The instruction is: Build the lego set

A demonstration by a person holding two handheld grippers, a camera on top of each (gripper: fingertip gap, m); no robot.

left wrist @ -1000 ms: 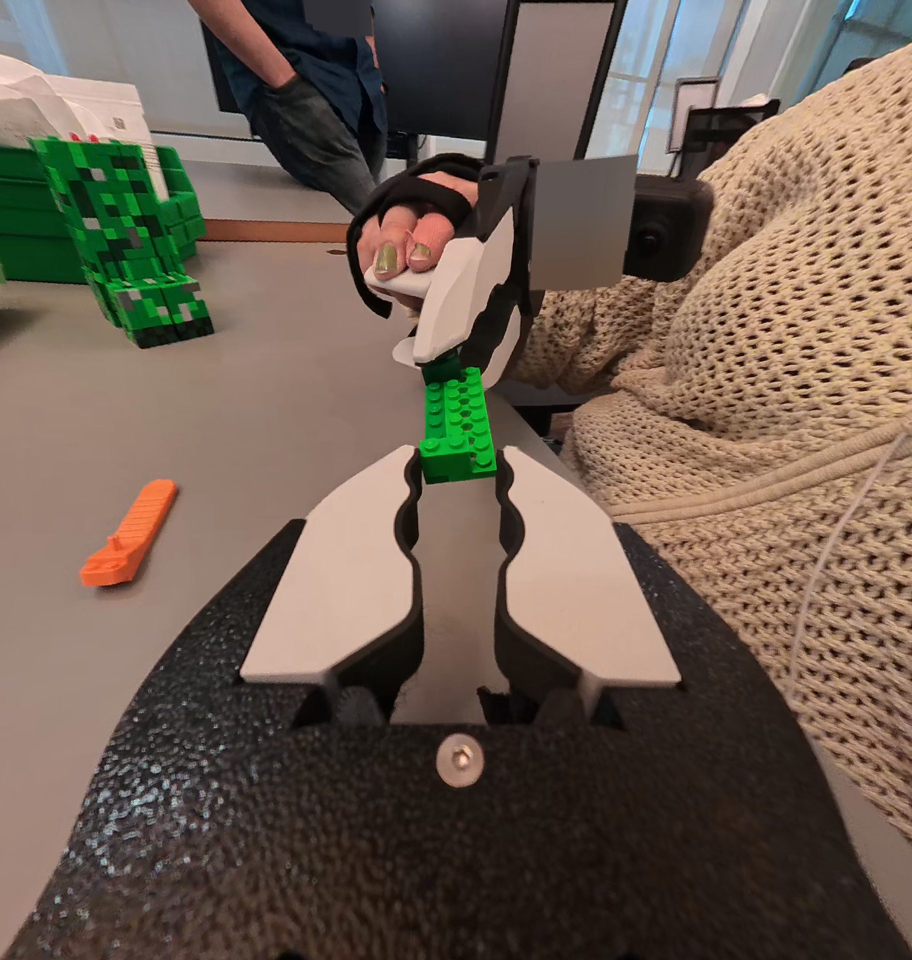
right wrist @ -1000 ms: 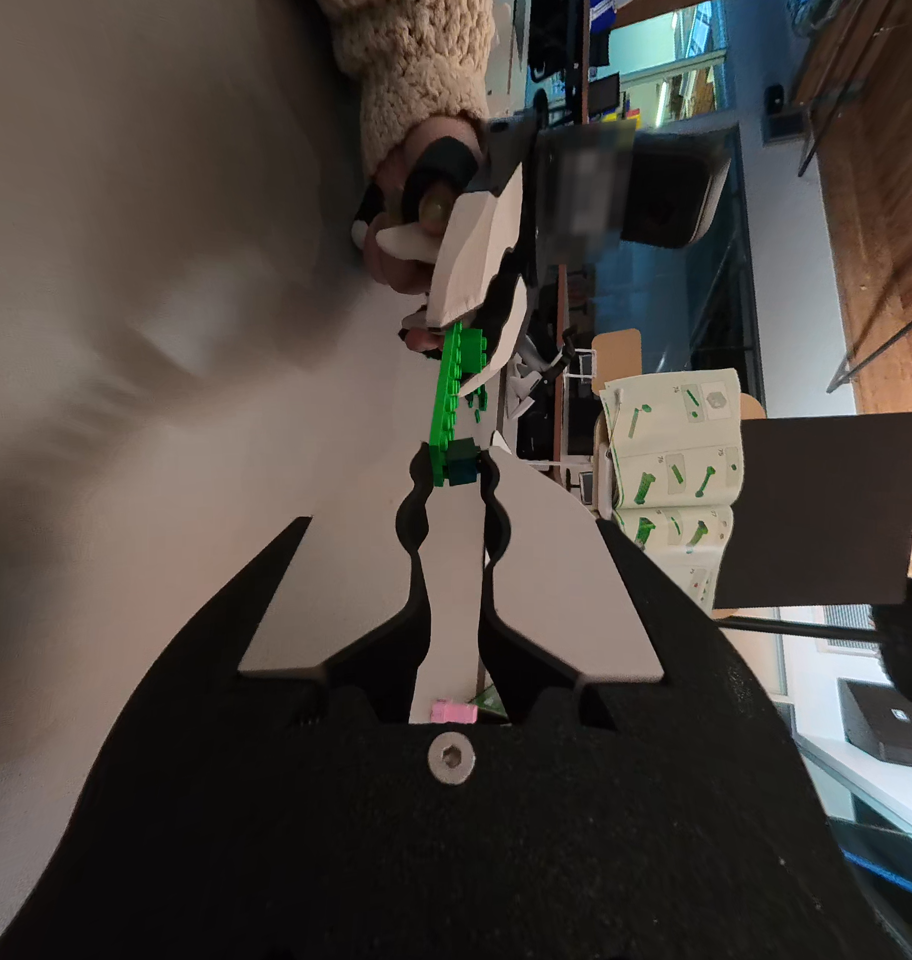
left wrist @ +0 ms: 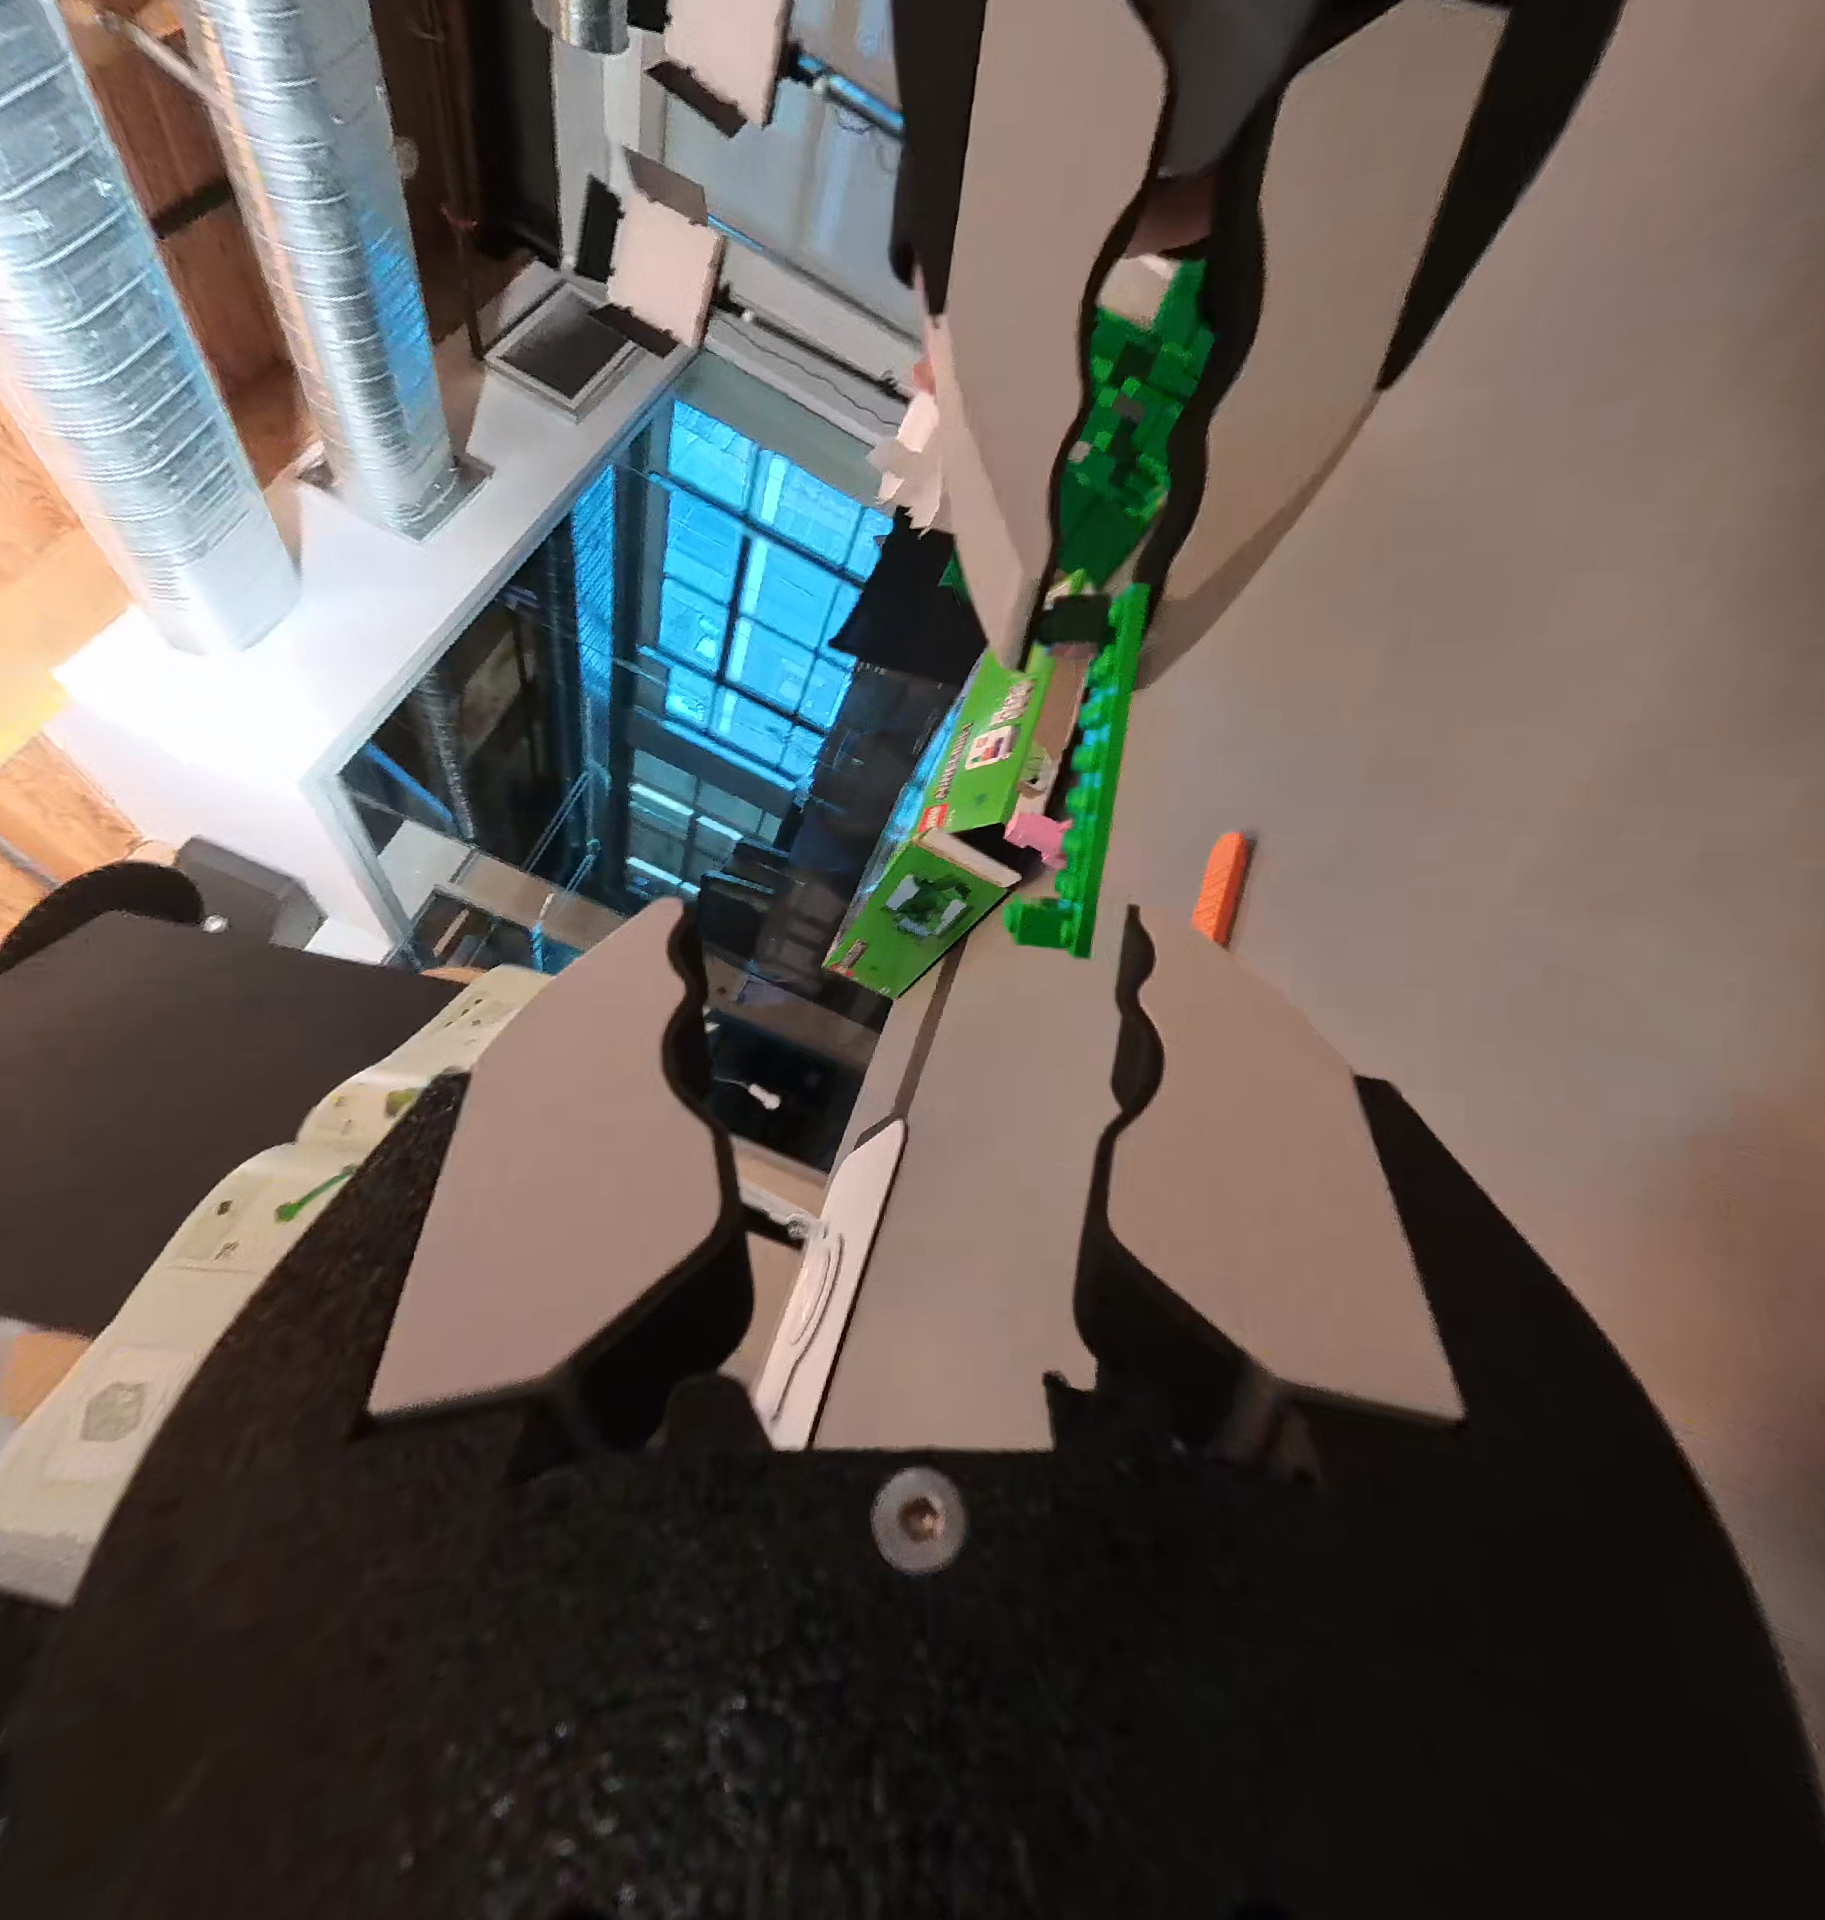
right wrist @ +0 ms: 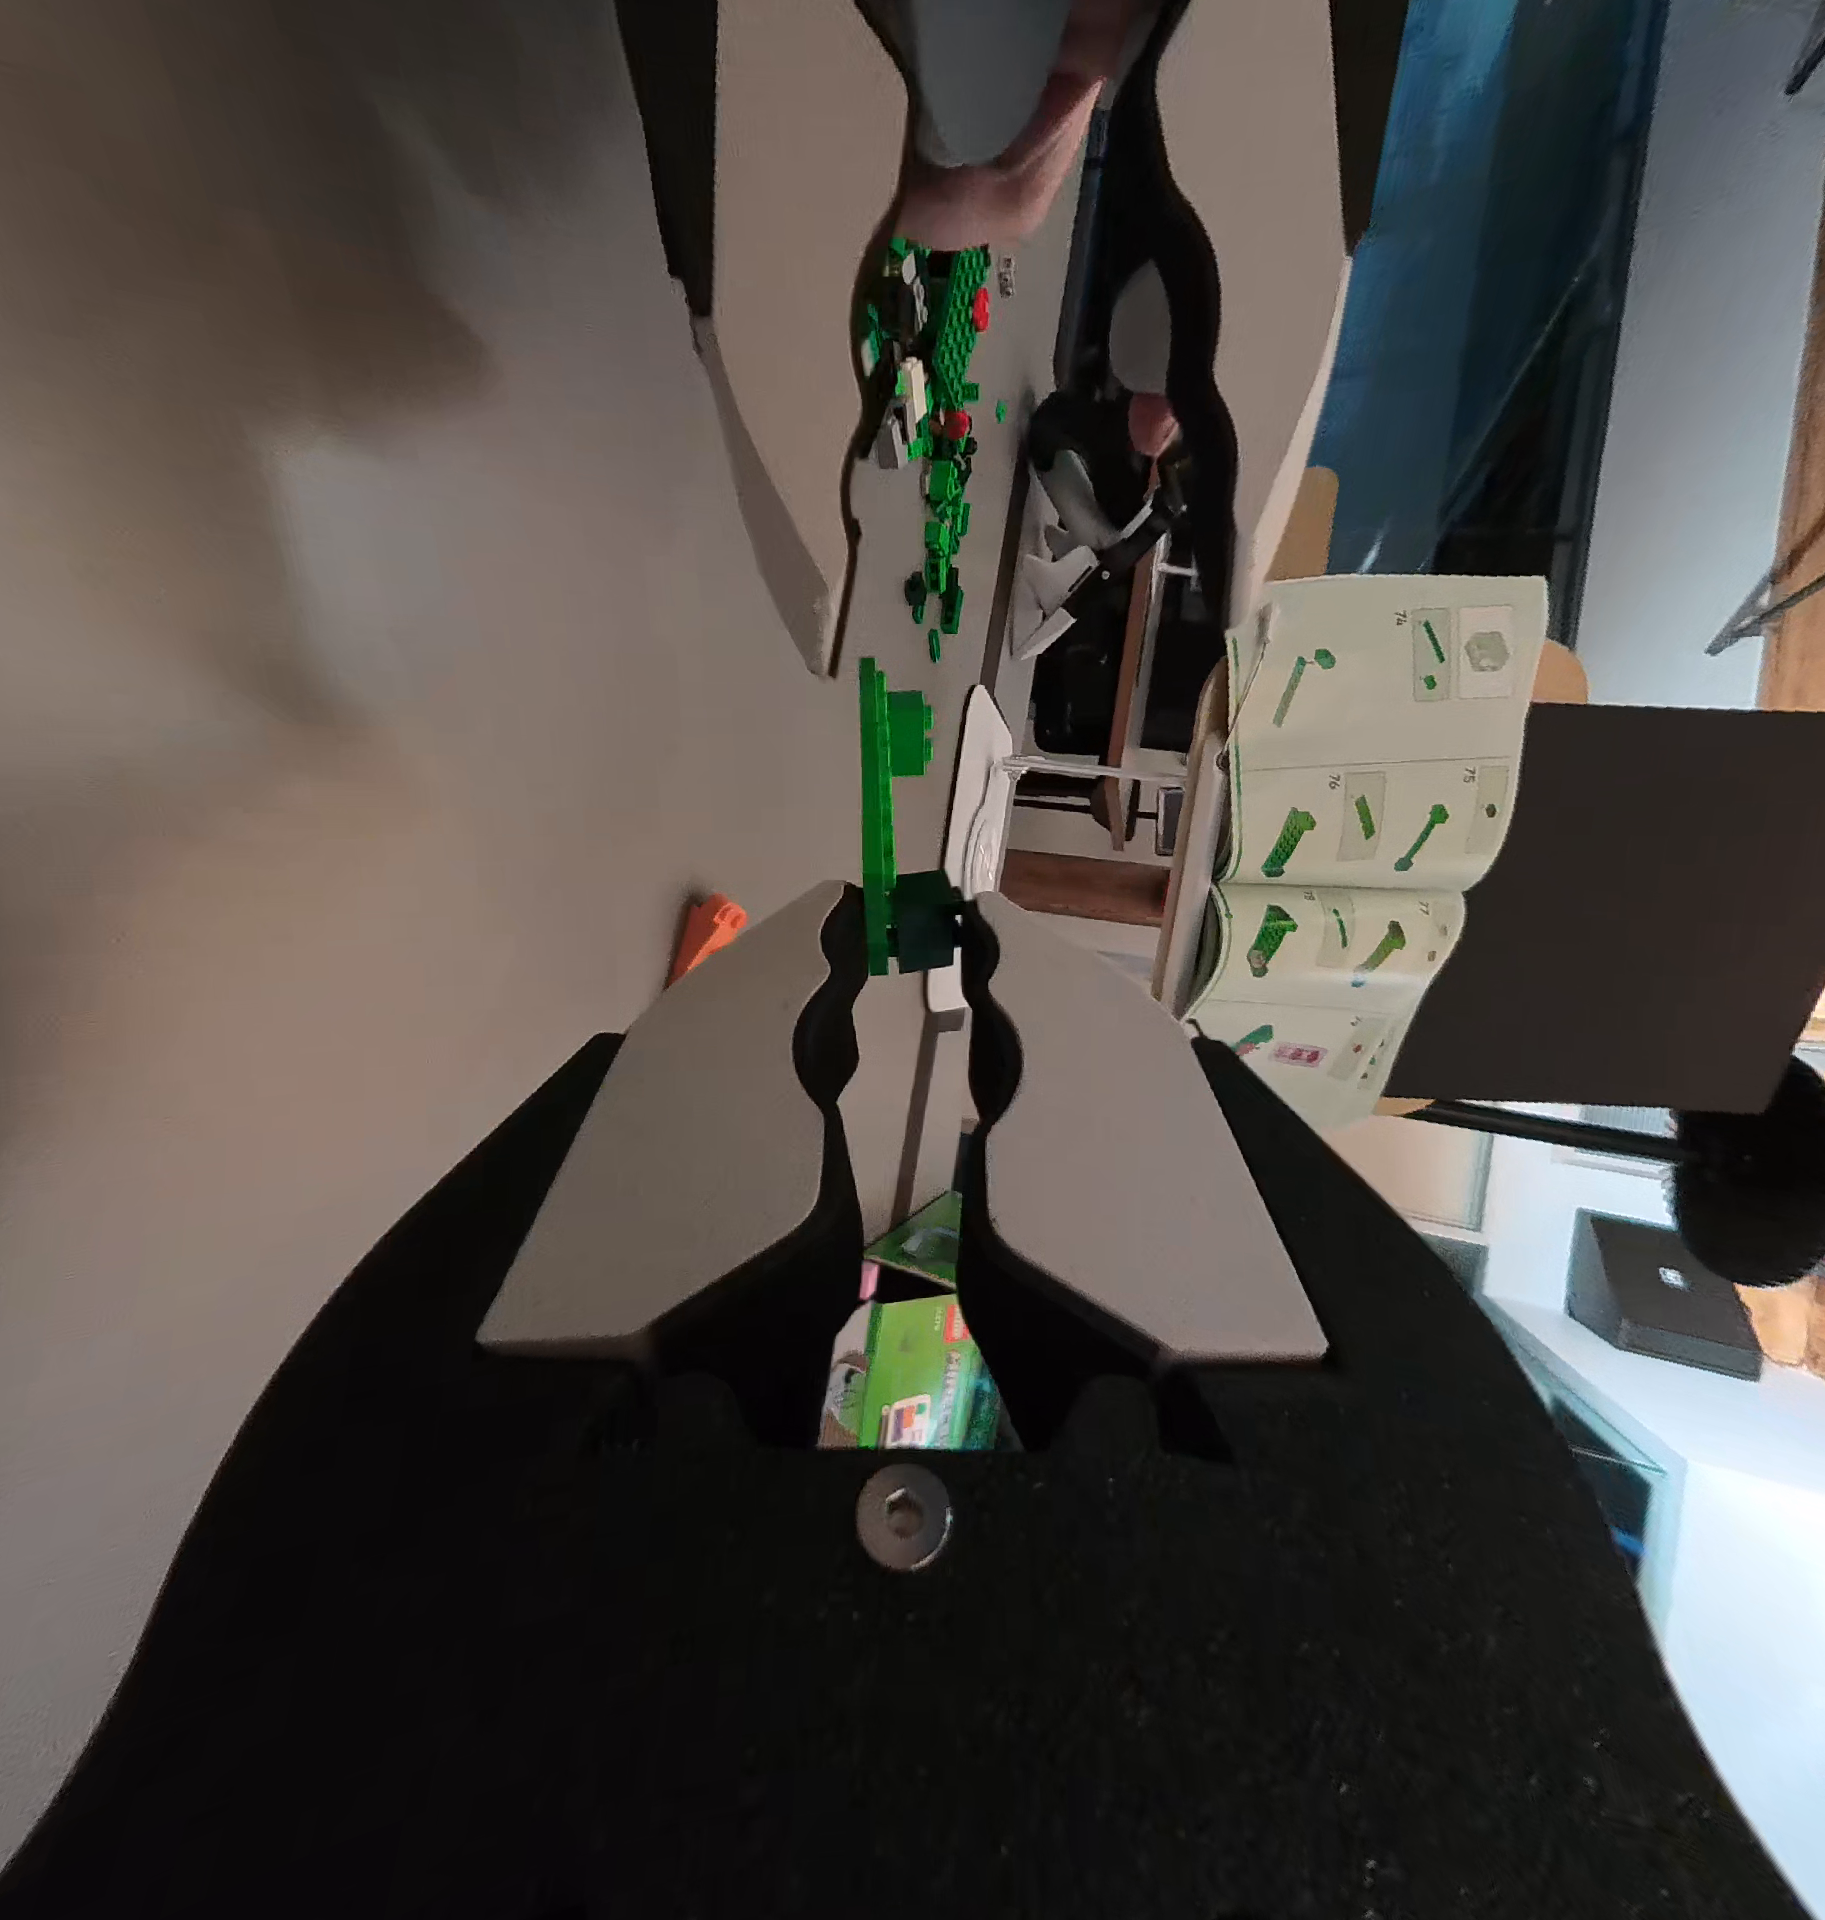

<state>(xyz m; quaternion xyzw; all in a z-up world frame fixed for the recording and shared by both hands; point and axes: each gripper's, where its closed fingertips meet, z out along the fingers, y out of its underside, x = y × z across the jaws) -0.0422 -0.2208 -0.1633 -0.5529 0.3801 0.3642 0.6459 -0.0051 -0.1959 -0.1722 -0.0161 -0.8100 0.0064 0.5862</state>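
Item 1, your right gripper [right wrist: 913,925]: fingers clamped on the near end of the green lego plate [right wrist: 875,800], at the dark green brick [right wrist: 923,920] fixed to it. A 2nd, brighter green brick [right wrist: 908,732] sits farther along the plate. Plate is held on edge, off the grey table [right wrist: 368,727].

Item 2, your left gripper [left wrist: 897,961]: fingers wide apart, nothing between them. In the left wrist view the plate [left wrist: 1090,779] runs from just past its fingertips up to the right gripper [left wrist: 1095,613], which comes in from the top of the frame; plate's free end sits just beyond the gap, not touching either finger as far as the view shows. Some motion blur here.

Item 3, table contents, both views rolled sideways:
- orange brick separator [left wrist: 1222,888], near the plate, flat on table.
- green lego box [left wrist: 949,831], beside the table edge.
- green built model [left wrist: 1136,436], seen between the right gripper's fingers.
- loose green pcs and part-built section [right wrist: 934,416], far end of table.
- open instruction booklet [right wrist: 1365,810], propped upright off to the side.
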